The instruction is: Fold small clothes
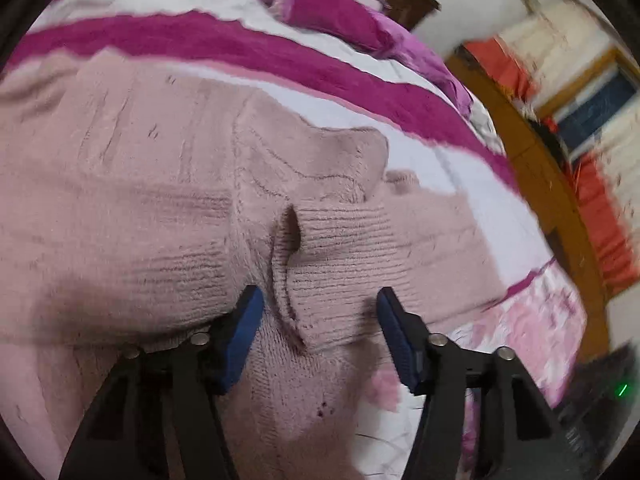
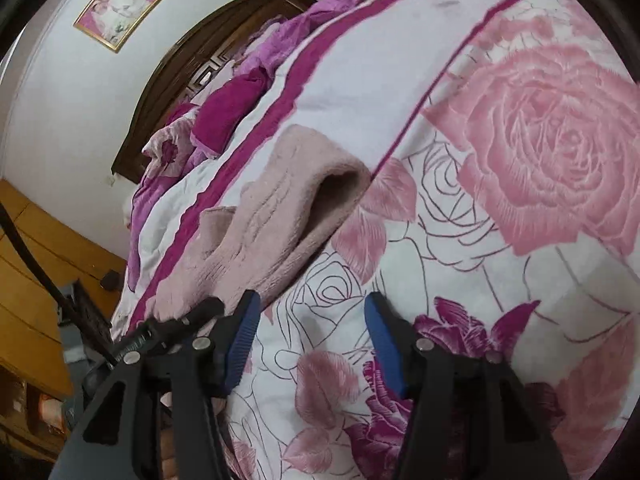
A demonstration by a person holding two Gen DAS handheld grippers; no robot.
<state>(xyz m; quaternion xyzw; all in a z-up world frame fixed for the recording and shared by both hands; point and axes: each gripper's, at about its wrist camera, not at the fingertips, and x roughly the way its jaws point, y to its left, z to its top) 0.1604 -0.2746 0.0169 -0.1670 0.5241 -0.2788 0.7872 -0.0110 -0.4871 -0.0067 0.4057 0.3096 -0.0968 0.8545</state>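
A small dusty-pink knitted sweater [image 1: 152, 208] lies on the rose-print bedspread [image 1: 472, 184]. In the left wrist view its ribbed cuff and a fold [image 1: 340, 264] lie between the blue pads of my left gripper [image 1: 318, 300], which is open just over the knit. In the right wrist view the sweater [image 2: 280, 208] lies ahead and to the left, with one opening gaping toward the camera. My right gripper [image 2: 310, 304] is open and empty above the bedspread [image 2: 540, 140], its left pad [image 2: 244, 328] beside the sweater's near edge.
Magenta and lilac pillows [image 2: 224, 116] are piled at the dark wooden headboard [image 2: 208, 60]. A framed picture [image 2: 118, 10] hangs on the wall. A wooden bed frame edge [image 1: 548, 184] runs along the right; orange cloth [image 1: 600, 216] lies beyond it.
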